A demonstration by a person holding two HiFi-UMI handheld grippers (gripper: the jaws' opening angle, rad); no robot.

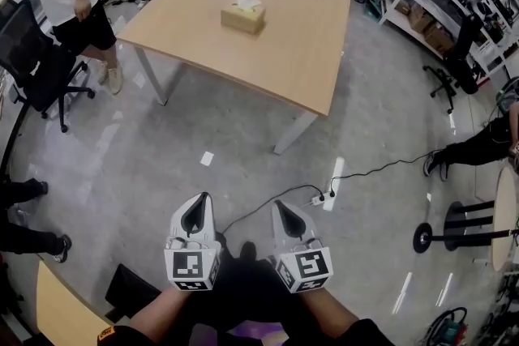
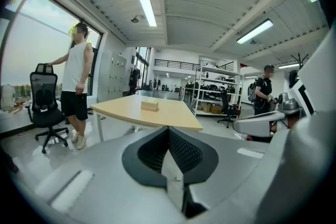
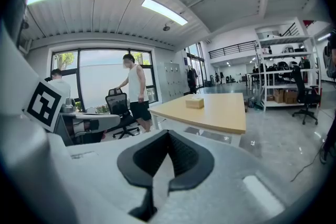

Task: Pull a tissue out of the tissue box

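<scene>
Tan tissue box, white tissue poking up; left gripper, right gripper closed, empty.

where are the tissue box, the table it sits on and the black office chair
tissue box [image 1: 242,19], head view, on its front side face
table [image 1: 284,44], head view, on the bare top right of the box
black office chair [image 1: 31,51], head view, on its backrest
</scene>
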